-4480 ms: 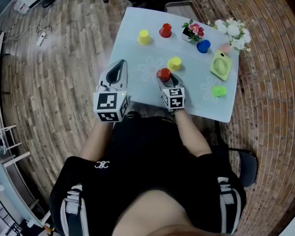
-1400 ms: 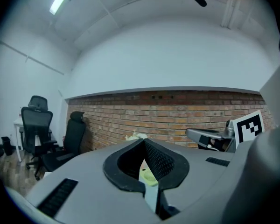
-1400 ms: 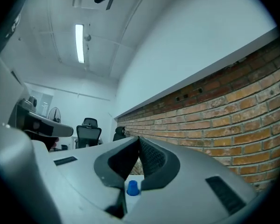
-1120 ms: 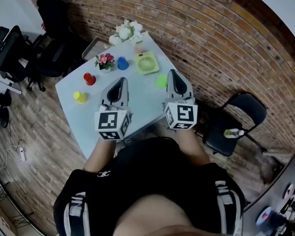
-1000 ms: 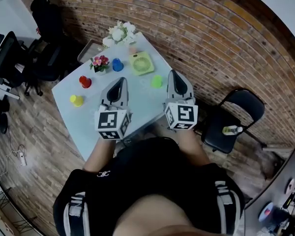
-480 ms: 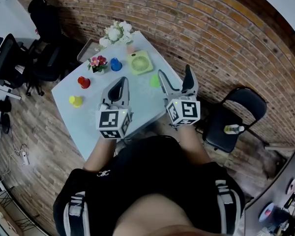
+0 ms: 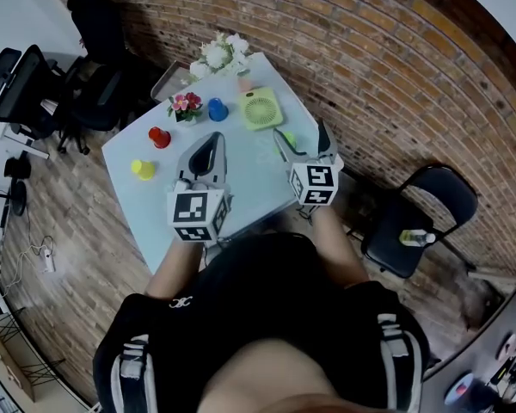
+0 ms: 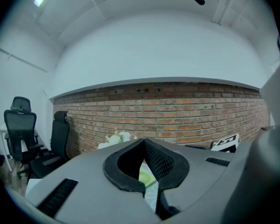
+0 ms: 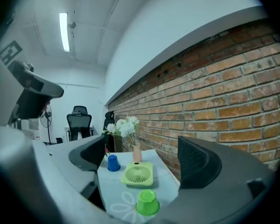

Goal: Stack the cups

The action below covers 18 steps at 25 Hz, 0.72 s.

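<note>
On the light blue table (image 7: 155, 205) upside-down cups stand apart: yellow (image 7: 141, 169), red (image 7: 159, 137), blue (image 7: 216, 108) and green (image 7: 289, 139). My right gripper (image 7: 302, 136) is open near the table's right edge; its jaws have just been opening with nothing between the pads. In the right gripper view the green cup (image 9: 147, 202) stands just ahead of and below the right gripper (image 9: 142, 157), the blue cup (image 9: 113, 163) farther back. My left gripper (image 7: 208, 144) hovers over the table's middle, shut and empty; the left gripper view shows the left gripper (image 8: 143, 143) with its tips together.
A green fan (image 7: 260, 108) lies behind the green cup, also visible as the fan (image 9: 138, 174). Pink flowers (image 7: 186, 104) and white flowers (image 7: 219, 54) stand at the far edge. A brick wall (image 7: 370, 67) runs along the right. A black chair (image 7: 413, 231) stands right, office chairs (image 7: 26, 84) left.
The right gripper's jaws went from shut to wide open, and it dropped lower toward the green cup. The left gripper stayed in place.
</note>
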{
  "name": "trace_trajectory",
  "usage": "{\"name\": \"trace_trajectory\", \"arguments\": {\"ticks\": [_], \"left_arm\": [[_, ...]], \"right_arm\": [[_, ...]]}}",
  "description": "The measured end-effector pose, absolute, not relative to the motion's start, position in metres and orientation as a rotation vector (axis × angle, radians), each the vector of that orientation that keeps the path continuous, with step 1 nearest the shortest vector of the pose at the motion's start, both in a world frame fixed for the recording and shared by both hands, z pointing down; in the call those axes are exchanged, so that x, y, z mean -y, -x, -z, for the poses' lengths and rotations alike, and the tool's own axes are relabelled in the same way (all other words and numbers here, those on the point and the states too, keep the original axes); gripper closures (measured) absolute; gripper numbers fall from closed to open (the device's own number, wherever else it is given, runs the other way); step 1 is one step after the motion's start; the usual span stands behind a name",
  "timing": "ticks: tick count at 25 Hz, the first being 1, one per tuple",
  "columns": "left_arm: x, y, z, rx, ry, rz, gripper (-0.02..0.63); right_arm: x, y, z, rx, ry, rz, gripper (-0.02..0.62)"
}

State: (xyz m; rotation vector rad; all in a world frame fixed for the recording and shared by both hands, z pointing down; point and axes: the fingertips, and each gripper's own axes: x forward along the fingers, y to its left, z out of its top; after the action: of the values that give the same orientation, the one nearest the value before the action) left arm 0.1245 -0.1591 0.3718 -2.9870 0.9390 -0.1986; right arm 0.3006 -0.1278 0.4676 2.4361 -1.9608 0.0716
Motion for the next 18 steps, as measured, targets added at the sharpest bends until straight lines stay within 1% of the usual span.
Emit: {"name": "trace_trajectory", "arguments": {"ticks": [4,18], "left_arm": [[0.166,-0.12,-0.372,-0.983,2.956,0.21,0.603],[0.186,-0.104,-0.383,-1.147,2.908,0.224,0.603]], "right_arm": [[0.145,-0.304,-0.521,1.946,-2.384,-0.238,0.133],[0.164,-0.309,-0.678,1.817,-2.071,-0.648,0.137]]}}
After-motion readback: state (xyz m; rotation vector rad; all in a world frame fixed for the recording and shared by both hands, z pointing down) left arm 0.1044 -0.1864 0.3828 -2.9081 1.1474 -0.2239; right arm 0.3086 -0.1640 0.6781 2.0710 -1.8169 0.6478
